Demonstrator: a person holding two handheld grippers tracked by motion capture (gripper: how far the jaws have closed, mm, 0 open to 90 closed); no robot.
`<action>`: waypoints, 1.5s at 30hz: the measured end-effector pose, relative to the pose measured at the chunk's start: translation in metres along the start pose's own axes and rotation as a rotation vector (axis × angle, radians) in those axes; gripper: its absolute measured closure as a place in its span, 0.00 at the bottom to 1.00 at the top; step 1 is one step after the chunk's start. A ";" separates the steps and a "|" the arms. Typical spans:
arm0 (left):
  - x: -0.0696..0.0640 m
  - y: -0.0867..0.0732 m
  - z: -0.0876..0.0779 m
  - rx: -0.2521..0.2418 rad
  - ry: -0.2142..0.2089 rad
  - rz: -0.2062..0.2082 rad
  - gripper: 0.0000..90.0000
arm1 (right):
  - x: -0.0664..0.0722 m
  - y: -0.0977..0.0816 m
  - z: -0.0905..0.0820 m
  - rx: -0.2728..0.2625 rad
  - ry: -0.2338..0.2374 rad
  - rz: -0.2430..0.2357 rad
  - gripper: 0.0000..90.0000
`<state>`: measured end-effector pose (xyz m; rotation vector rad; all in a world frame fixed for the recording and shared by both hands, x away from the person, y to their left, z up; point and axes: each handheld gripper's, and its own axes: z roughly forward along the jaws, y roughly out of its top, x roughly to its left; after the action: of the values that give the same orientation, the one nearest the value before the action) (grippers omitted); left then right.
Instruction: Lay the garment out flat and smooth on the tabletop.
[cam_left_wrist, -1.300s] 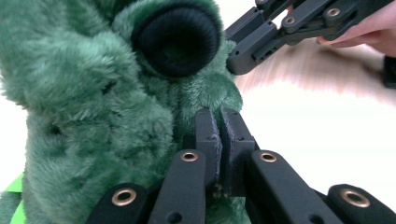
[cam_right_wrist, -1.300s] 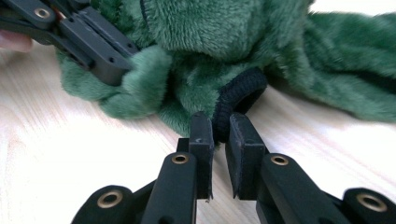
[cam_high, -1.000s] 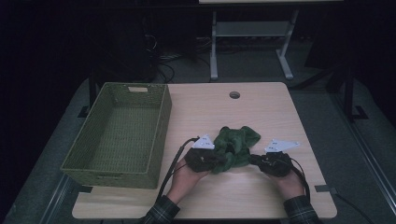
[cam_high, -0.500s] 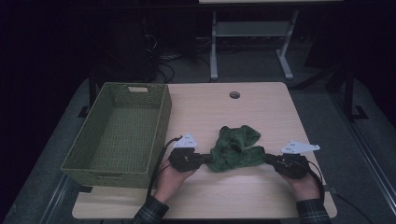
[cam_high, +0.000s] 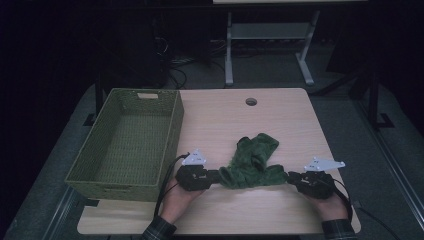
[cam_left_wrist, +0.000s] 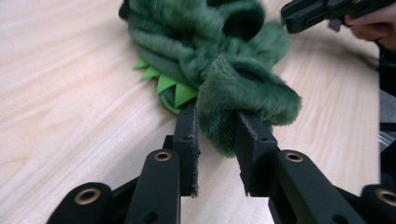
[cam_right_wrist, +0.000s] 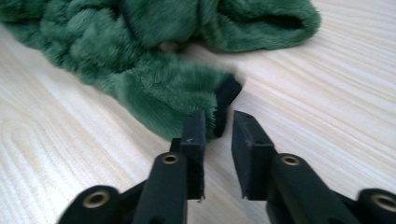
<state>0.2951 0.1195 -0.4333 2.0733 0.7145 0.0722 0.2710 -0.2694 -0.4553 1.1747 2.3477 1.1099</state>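
Observation:
A green plush garment (cam_high: 252, 162) with light green spikes (cam_left_wrist: 170, 88) lies spread on the wooden table (cam_high: 225, 120) near its front edge. My left gripper (cam_high: 216, 176) is at the garment's left end. Its jaws have just been opening, and a fold of the fleece (cam_left_wrist: 224, 107) still sits loosely between them. My right gripper (cam_high: 289, 176) is at the right end. Its jaws have also just been opening, and the dark-edged cuff (cam_right_wrist: 224, 100) rests against the left jaw's tip, with a gap beside it. Both grippers lie low over the table.
A woven green basket (cam_high: 172, 135) stands on the table's left side, close to my left hand. A round cable hole (cam_high: 251, 101) sits at the far middle. A metal stand (cam_high: 265, 45) is on the floor beyond the table.
Both hands moved apart sideways, drawing the garment out into a wider strip along the front. The jaws of both grippers have parted from their tight hold on the fleece.

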 end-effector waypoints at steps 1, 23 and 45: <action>-0.003 0.002 -0.003 -0.006 0.011 0.006 0.76 | -0.001 0.000 -0.001 -0.005 -0.003 0.005 0.79; -0.028 -0.004 0.017 0.054 -0.086 0.020 0.96 | 0.021 0.021 0.021 0.030 0.038 -0.090 0.93; 0.000 -0.020 0.031 0.172 0.005 0.022 1.00 | 0.026 -0.006 0.010 0.142 0.065 -0.076 1.00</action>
<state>0.2953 0.1046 -0.4668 2.2462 0.7229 0.0290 0.2565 -0.2462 -0.4646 1.1010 2.5345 0.9848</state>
